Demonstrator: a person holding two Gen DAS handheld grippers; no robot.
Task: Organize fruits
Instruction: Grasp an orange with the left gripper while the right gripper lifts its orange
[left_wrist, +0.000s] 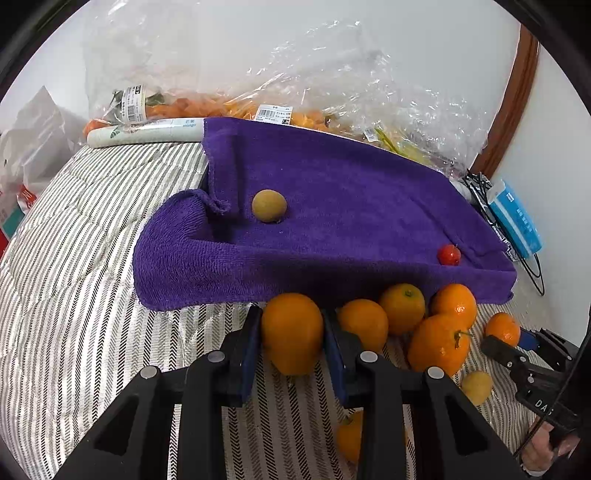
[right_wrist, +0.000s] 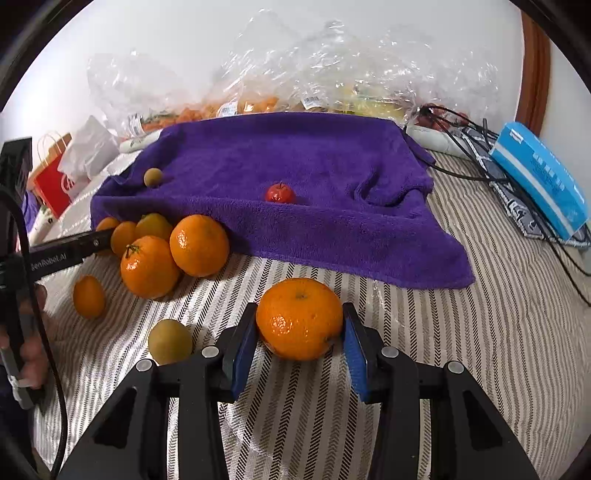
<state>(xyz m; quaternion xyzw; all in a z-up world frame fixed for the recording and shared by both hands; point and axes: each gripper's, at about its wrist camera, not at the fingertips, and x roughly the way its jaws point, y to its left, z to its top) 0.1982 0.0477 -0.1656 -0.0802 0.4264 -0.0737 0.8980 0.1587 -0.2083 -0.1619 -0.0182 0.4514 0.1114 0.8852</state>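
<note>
I have the left gripper clamped on a round orange mandarin at the near edge of the purple terry towel, ready for transfer. The right gripper brackets a second orange mandarin, pads touching its sides, just short of the towel. The left gripper's handle reads "enRobot.AI"; the bag labels behind the towel are illegible.

Bright, even, soft-shadowed light, sharp focus, glare on crinkled plastic bags, strong fisheye bending with black corners.
</note>
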